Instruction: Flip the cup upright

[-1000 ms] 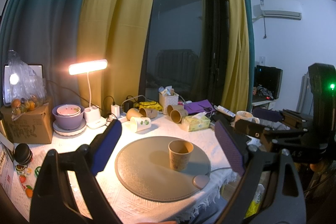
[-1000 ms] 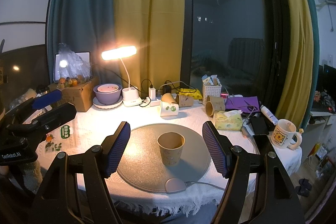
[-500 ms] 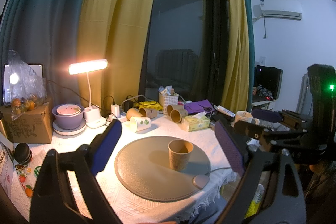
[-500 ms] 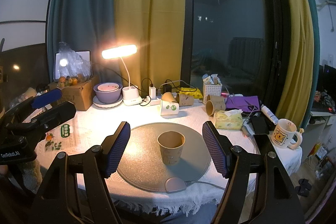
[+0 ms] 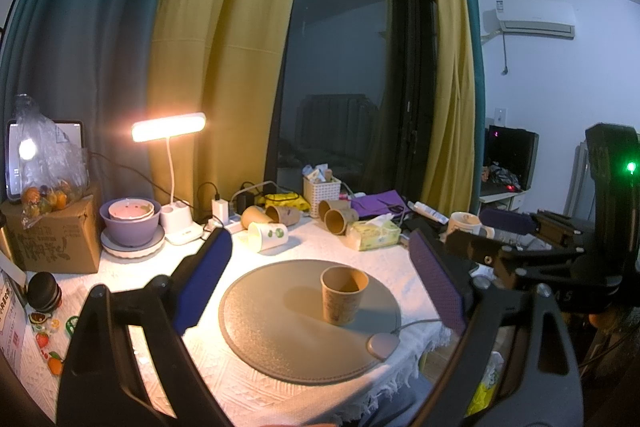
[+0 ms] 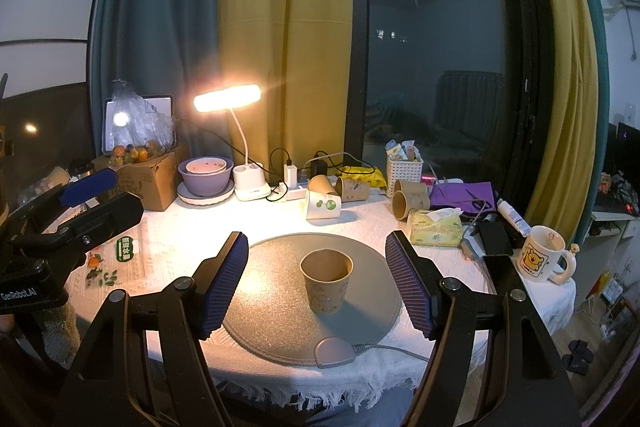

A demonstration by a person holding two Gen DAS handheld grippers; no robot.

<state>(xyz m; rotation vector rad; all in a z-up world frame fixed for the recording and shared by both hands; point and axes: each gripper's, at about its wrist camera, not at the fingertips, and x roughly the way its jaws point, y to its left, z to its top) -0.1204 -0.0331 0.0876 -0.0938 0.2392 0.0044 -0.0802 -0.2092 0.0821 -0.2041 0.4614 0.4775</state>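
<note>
- Nearest us, both grippers hang back from the table: the left gripper (image 5: pixel 320 275) and right gripper (image 6: pixel 318 281) have their jaws spread wide, grasping nothing.
- Between the right fingers, the cup (image 6: pixel 326 281) stands mouth up on the round mat (image 6: pixel 276 323), clear of both pads.
- We judge the flip done; what remains is only to stay clear of the cup.
- Farther back, more cups (image 6: pixel 323 201) lie on their sides near the lamp (image 6: pixel 228 98), should another need turning.
</note>
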